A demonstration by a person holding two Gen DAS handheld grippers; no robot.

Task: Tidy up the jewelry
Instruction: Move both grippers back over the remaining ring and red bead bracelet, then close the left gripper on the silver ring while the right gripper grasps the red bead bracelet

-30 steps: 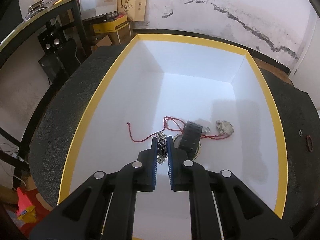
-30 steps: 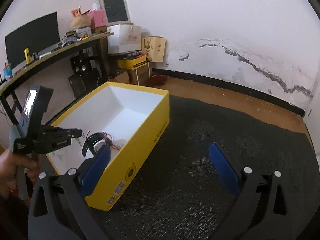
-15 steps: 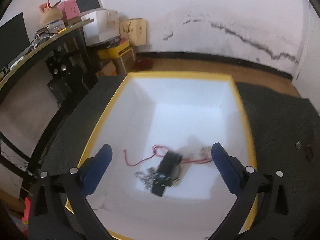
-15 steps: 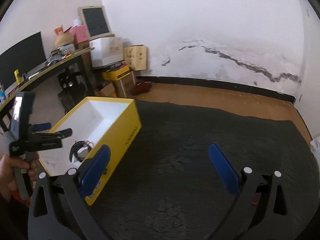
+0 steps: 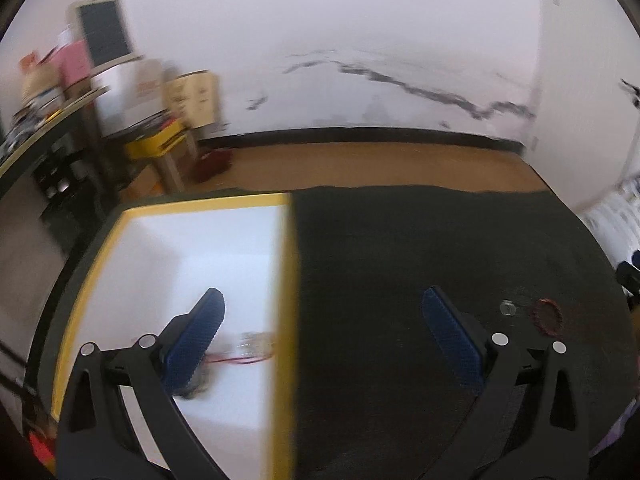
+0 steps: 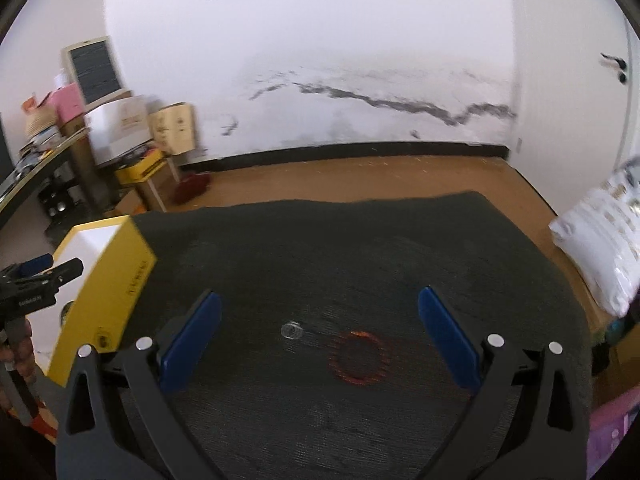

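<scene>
A yellow box (image 5: pixel 286 292) with a white inside sits on the dark mat (image 5: pixel 400 280). Jewelry (image 5: pixel 248 346) lies blurred on its floor, with a red cord. My left gripper (image 5: pixel 320 332) is open and empty, straddling the box's right wall. On the mat to the right lie a small silver ring (image 5: pixel 507 307) and a red beaded bracelet (image 5: pixel 546 316). In the right wrist view my right gripper (image 6: pixel 318 332) is open and empty above the ring (image 6: pixel 291 330) and bracelet (image 6: pixel 359 356). The box (image 6: pixel 120 276) stands at the left, with the left gripper (image 6: pixel 40 274) over it.
A white pillow (image 6: pixel 604 248) lies at the mat's right edge. A desk with boxes and clutter (image 6: pixel 100 128) stands at the far left against the wall. A wooden floor (image 6: pixel 360 176) runs beyond the mat. A purple item (image 6: pixel 612 432) shows at the lower right.
My left gripper opened, dropped the silver jewelry into the box, then rose and swung right. My right gripper swung right from the box to above the ring and bracelet.
</scene>
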